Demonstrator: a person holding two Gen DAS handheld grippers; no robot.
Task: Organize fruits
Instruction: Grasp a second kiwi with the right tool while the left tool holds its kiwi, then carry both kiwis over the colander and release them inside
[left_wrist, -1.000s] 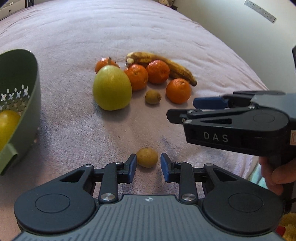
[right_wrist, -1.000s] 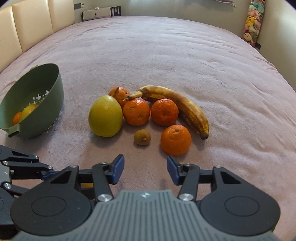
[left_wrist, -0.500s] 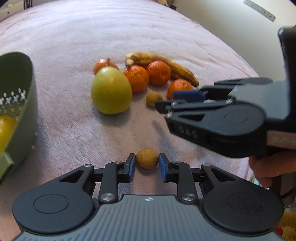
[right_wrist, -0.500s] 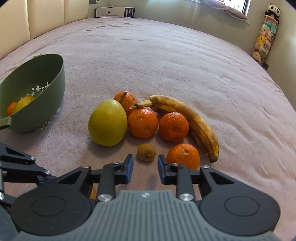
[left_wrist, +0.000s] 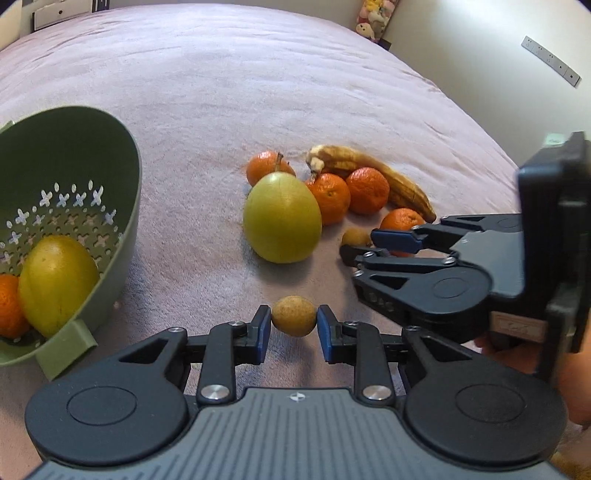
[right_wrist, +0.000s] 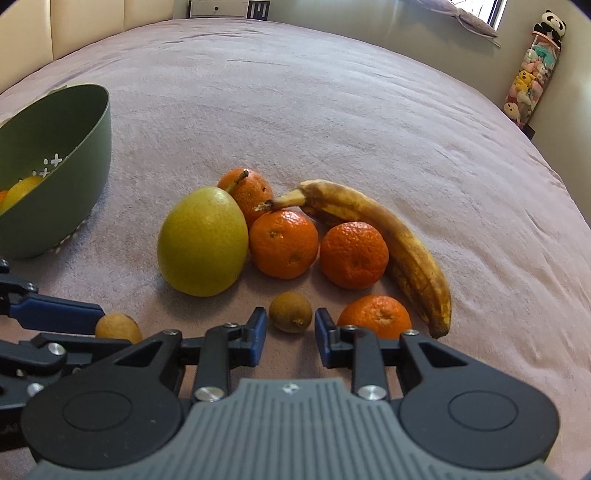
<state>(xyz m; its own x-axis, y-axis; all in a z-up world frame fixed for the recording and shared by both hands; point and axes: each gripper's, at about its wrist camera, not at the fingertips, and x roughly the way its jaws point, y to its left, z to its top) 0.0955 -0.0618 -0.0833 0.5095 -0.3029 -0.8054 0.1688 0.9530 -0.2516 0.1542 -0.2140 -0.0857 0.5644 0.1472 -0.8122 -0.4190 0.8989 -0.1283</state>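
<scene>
My left gripper (left_wrist: 294, 326) is shut on a small tan round fruit (left_wrist: 294, 320), which also shows in the right wrist view (right_wrist: 118, 327). My right gripper (right_wrist: 290, 329) is open with its pads on either side of a small brown fruit (right_wrist: 290, 312), not touching it. A large green pear (right_wrist: 202, 241), several mandarins (right_wrist: 283, 248) and a browned banana (right_wrist: 391, 236) lie together on the pink blanket. The green colander bowl (left_wrist: 92, 155) at the left holds a yellow fruit (left_wrist: 55, 282) and a mandarin (left_wrist: 9, 306).
The right gripper's body (left_wrist: 461, 284) sits close to the right of my left gripper. The pink blanket (right_wrist: 332, 110) stretches far behind the fruit. A wall and plush toys (right_wrist: 532, 74) are at the far right.
My left gripper closed on the small tan fruit and lifted toward the bowl side. My right gripper moved forward and narrowed around the small brown fruit.
</scene>
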